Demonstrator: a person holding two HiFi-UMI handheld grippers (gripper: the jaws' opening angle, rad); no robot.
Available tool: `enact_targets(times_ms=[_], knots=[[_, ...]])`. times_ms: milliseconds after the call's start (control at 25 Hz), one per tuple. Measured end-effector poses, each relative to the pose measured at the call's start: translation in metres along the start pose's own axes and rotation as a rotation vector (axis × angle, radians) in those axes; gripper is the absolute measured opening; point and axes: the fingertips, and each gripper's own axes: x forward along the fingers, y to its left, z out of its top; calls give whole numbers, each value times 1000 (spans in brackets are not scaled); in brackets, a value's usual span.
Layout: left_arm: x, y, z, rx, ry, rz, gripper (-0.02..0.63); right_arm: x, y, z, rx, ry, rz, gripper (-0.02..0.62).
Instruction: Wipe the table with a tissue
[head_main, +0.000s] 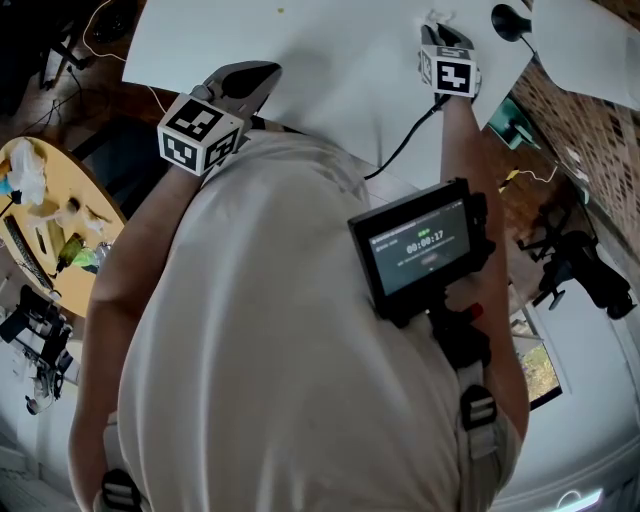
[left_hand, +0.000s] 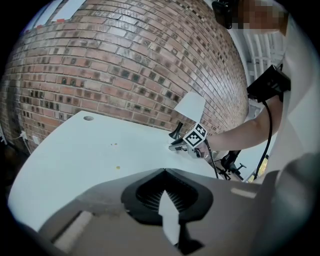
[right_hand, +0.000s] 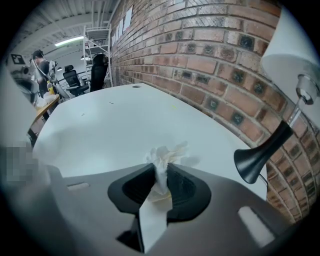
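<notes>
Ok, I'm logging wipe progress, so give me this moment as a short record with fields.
Right gripper: shut on the tissue
Tissue state: crumpled, sticking out past the jaws over the table
Left gripper: shut, nothing between its jaws, near the table's edge
Nearby: black lamp beside the tissue
Table marks: small yellowish speck

The white table (right_hand: 115, 125) offers broad open surface to sweep across, closed along its far side by the brick wall (right_hand: 210, 55), with a black lamp foot (right_hand: 257, 155) standing at its edge beside that wall.
</notes>
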Motion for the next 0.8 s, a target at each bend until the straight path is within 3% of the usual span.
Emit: enact_targets(times_ms=[200,360,520,720,800], knots=[[10,-6,8,17,12,-18,6,-3,47,41,-35,-136,201,87],[8,-2,7,32,13,-37,5,-30,85,42,-25,-206,245,87],[13,-11,6,44,22,-66,5,-60,68,-10,76,-182,175,87],[20,-15,6,61,38,-97,5,-71,0,-80,343,-83,-47,89],[20,-18,3,61,44,-108,5,-72,-13,-92,392,-58,-96,89]])
